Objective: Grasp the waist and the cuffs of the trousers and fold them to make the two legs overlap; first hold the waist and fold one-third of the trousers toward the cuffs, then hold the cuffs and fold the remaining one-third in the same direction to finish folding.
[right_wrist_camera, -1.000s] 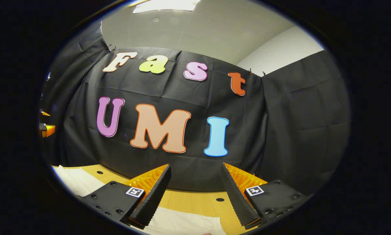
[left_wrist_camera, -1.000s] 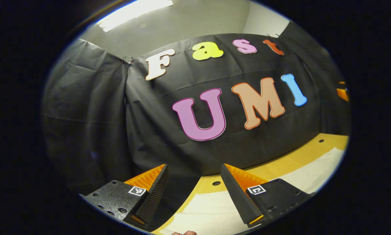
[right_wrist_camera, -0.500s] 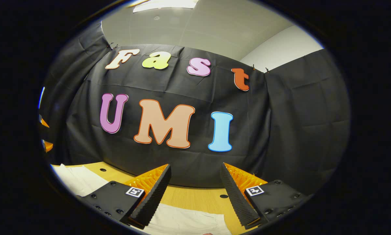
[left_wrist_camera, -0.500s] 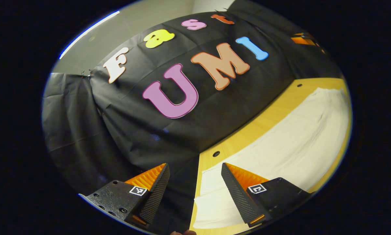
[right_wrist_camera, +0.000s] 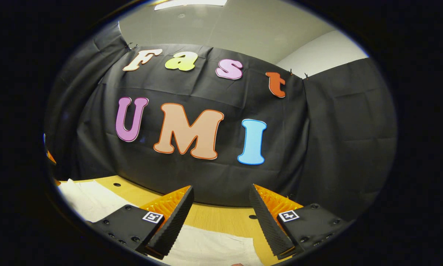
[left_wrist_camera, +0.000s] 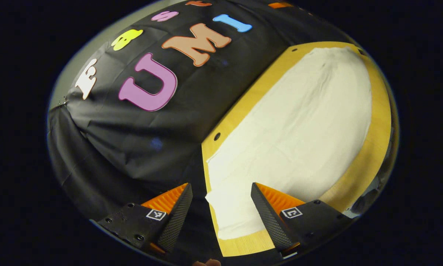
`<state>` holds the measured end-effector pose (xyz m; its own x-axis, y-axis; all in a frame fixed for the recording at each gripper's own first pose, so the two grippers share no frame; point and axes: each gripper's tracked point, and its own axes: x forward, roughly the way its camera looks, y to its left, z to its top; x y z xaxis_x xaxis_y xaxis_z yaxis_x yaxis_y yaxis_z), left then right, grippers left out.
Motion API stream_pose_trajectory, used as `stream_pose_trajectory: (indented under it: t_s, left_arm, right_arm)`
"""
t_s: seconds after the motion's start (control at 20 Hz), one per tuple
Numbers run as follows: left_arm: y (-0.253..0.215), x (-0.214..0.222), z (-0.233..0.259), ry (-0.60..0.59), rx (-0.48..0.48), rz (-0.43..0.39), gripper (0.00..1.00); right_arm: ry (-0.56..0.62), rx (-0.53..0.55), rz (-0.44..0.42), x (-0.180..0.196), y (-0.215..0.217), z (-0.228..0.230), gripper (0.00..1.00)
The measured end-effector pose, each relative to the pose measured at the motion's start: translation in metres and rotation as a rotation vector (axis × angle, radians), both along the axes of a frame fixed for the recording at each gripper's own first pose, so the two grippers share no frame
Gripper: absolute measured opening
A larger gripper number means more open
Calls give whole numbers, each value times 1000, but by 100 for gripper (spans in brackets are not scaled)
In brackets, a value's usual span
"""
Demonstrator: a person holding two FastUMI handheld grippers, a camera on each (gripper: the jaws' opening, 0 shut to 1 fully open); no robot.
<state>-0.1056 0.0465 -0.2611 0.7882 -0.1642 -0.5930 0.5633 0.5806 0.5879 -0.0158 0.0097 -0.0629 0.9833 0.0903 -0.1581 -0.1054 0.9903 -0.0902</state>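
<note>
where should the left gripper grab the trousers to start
Judging by the left gripper view, take the near end of the trousers, by the corner between the open left gripper. It lies flat at the table edge, so come in low from that end.

Dim booth, ceiling light panel [right_wrist_camera: 190, 3] overhead, sharp centres, fisheye bending at edges, no glare

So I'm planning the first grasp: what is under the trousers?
The white trousers lie flat on a yellow wooden table, whose bare top borders them, with a small hole near the edge. Whatever lies beneath the cloth is covered.
</note>
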Motion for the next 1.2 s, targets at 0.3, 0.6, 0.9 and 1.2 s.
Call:
stream_pose_trajectory:
  t_s: [0.3,0.6,0.9,1.2]
  left_arm:
    - [28,-33,-49,138,160,-98,97]
    - [44,-56,-86,271,267,-191,98]
    - [38,-60,-98,317,322,-291,97]
    - [31,-41,-108,301,371,-372,90]
  right_arm:
    - [24,-13,-8,-4,-7,-11,97]
    - [31,-41,6,-7,-5,-16,97]
    - [39,-58,1,-8,-8,-19,97]
    - [40,-78,-22,-11,-14,-22,97]
